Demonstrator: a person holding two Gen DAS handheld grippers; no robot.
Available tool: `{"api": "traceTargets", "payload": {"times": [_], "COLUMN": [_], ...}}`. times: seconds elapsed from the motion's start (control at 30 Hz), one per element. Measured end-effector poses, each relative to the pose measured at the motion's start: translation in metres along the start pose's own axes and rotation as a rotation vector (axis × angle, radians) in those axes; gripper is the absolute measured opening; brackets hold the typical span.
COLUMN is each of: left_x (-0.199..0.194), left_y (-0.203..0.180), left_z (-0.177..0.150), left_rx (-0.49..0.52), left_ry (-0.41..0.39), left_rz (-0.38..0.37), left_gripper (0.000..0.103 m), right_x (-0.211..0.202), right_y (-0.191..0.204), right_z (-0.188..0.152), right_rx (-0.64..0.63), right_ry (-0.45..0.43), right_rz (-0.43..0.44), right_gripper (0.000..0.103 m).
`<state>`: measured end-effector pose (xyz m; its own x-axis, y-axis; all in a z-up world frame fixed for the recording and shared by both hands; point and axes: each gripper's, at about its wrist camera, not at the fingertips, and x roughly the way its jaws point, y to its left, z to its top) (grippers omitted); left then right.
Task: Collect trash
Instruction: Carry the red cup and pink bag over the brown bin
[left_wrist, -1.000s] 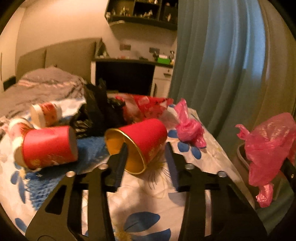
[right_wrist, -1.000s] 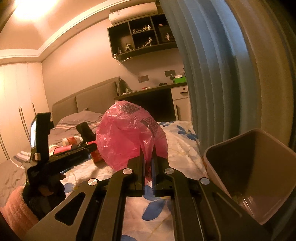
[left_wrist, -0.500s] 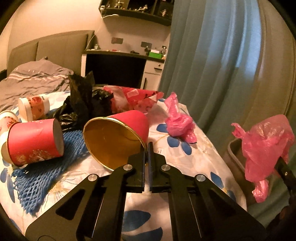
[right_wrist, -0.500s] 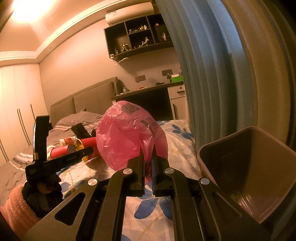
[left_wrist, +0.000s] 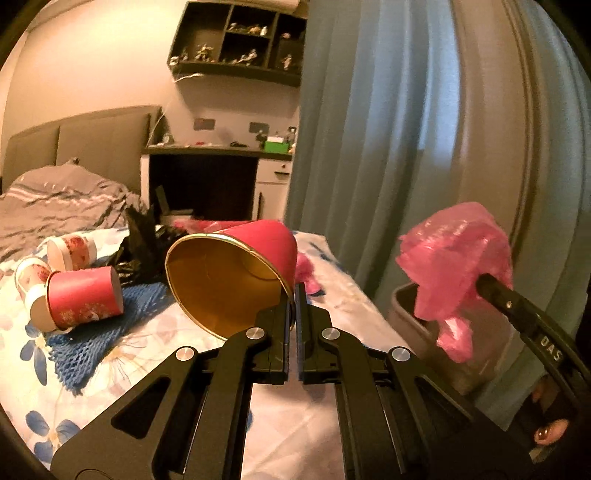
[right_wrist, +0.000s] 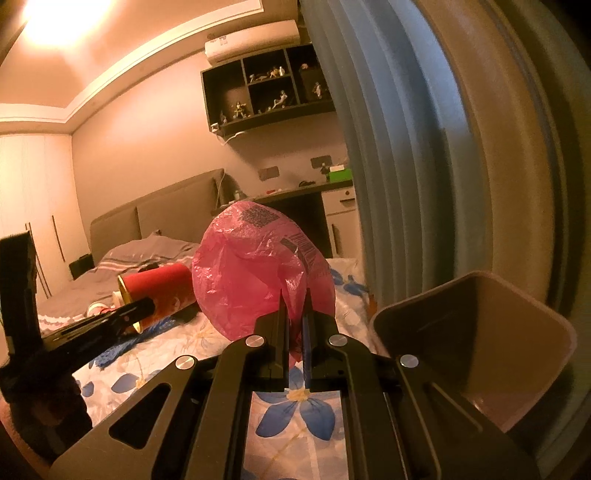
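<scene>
**Cup Pinched and Lifted, Bag Waits by the Bin**

The bed (left_wrist: 303, 417) fills the lower half of the left wrist view, other litter lying at nine o'clock. The bin (right_wrist: 476, 332) stands at three o'clock off its edge. The pink bag (right_wrist: 258, 280) hangs pinched in the right claw (right_wrist: 295, 321), near the bin's mouth. The red cup (left_wrist: 236, 273), a second ago lying on the bed between spread jaws, is now pinched by its rim in the left claw (left_wrist: 293, 306) and raised. Both pieces look ready for dropping into the bin.
</scene>
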<state>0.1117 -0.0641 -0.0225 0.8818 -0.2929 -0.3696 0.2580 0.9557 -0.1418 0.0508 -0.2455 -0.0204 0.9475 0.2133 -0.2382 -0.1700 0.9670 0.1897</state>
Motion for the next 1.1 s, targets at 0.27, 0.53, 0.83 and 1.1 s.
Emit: {"api": "traceTargets", "payload": {"times": [0.27,0.53,0.83,1.1], "left_x": [-0.015,-0.013,0.013,0.041], "left_y": [-0.019,-0.046,-0.099,-0.139], "left_z": [0.003,0.006,0.013,0.015], "left_rx": [0.035,0.078,0.170,0.203], "left_ry": [-0.028,-0.032,-0.043,-0.037], "left_rz": [-0.044,-0.103,-0.227,-0.332], "left_gripper": [0.002,0.002,0.002,0.002], "right_x": [-0.021,-0.035,-0.039,-0.040], "right_y": [-0.005,-0.022,-0.059,-0.095], "right_z": [0.002,0.006,0.011,0.010], "right_rx": [-0.004,0.007,0.035,0.056], "right_ry": [-0.036,-0.067,-0.095,-0.098], "right_rz": [-0.032,-0.092,-0.223,-0.331], "right_gripper": [0.006,0.006,0.006,0.006]}}
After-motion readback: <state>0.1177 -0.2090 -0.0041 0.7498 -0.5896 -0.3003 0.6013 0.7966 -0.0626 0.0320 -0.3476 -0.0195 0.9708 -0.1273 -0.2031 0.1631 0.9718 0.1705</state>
